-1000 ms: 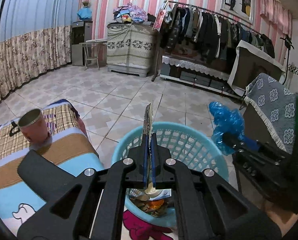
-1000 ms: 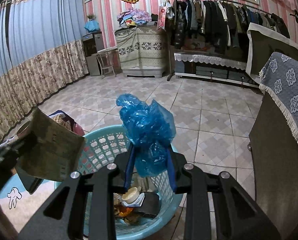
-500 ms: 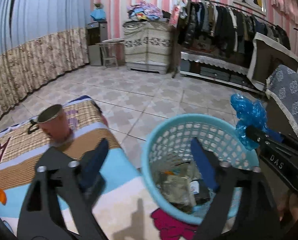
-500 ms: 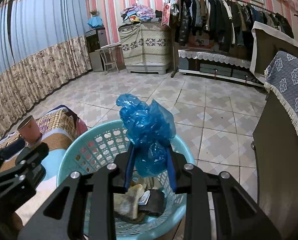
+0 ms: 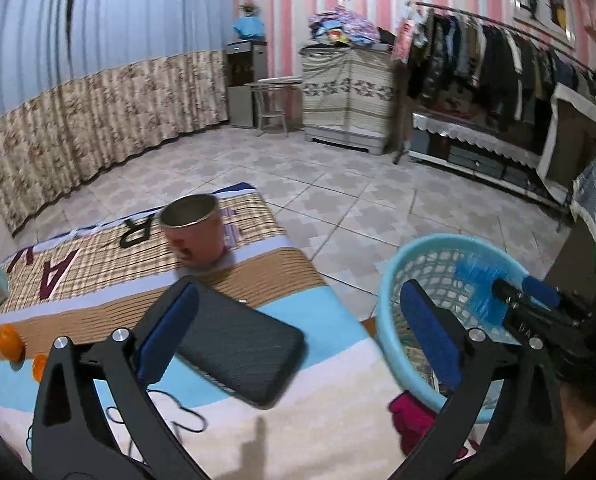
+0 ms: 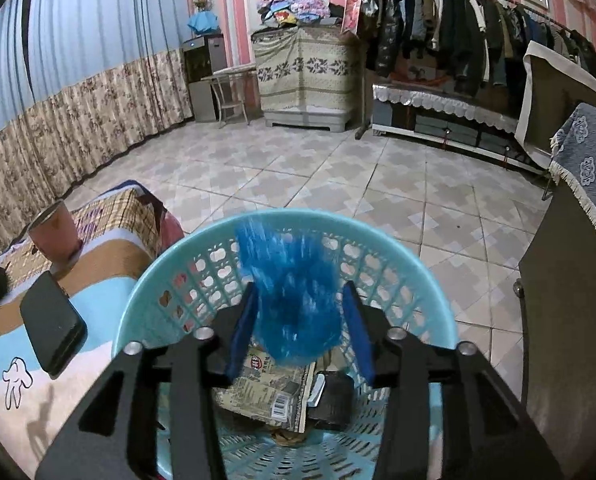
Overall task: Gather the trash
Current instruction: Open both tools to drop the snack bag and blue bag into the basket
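Room: pink-striped walls, tiled floor, a rail of dark clothes at the back; in front, a low surface under a patterned blanket (image 5: 306, 320).
Step in hand: dropping trash into the round light-blue plastic basket (image 6: 438, 304) beside the blanket.
Right gripper (image 6: 298, 328): over the basket, jaws opening; the crumpled blue plastic bag (image 6: 294, 300) sits blurred between the pads, seemingly slipping free.
Left gripper (image 5: 298, 336): jaws spread wide and opening, nothing between them, aimed at the blanket.
Basket contents: a printed paper packet (image 6: 266, 384) and a dark object.
Next move: probably clear the right gripper once the bag falls, then seek more trash.
In the way: a black flat phone-like slab (image 5: 242, 348), a pink metal cup (image 5: 194, 232) and small orange fruits (image 5: 10, 342), likely not trash.
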{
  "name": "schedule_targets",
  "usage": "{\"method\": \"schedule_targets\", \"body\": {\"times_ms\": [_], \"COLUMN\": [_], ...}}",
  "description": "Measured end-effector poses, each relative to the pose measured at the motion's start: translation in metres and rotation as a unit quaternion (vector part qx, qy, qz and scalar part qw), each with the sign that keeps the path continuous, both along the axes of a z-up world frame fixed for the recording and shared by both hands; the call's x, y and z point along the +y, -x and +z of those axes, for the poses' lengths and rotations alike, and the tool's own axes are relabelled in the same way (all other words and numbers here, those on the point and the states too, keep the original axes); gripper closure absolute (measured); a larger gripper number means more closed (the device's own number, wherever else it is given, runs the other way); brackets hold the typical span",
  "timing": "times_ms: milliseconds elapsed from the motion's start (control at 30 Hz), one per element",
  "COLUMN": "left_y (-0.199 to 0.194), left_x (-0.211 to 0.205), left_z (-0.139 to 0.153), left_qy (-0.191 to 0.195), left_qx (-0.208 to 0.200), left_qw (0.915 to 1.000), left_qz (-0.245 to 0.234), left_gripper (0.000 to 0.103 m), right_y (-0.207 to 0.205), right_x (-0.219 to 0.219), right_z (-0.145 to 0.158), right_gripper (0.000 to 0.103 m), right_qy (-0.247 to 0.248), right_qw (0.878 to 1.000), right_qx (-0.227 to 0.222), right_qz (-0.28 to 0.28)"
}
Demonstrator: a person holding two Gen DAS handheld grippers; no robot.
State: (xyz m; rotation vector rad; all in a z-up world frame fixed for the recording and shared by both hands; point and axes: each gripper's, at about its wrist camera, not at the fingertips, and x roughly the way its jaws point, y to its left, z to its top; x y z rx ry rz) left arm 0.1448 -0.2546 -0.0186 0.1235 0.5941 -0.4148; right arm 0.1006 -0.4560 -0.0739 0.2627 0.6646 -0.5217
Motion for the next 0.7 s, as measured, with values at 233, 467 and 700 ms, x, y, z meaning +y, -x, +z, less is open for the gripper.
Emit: {"method": "schedule_targets", "body": {"times_ms": [233, 467, 700], "left_y": [-0.015, -0.013, -0.013], "left_x": [0.047, 0.087, 0.147], "left_z": [0.01, 0.021, 0.025], "left_qy": [0.031, 0.015, 0.005], "left_qx": [0.01, -0.006, -0.01], "left_qw": [0.9985, 0.9971, 0.9938], "left_qz": [0.044, 0.074, 0.111], "left_gripper": [0.006, 0.006, 0.005], "right_y": [-0.01, -0.007, -0.016], "right_x": [0.0, 0.011, 0.055], "right_z": [-0.015, -0.001, 0.02], "right_gripper": [0.022, 0.006, 0.005], "right_qy": [-0.011, 0.0, 0.027], "right_qw": [1.0, 1.0, 0.999], "right_qx": [0.028, 0.006, -0.011], "right_qz": [-0.005, -0.022, 0.023]}}
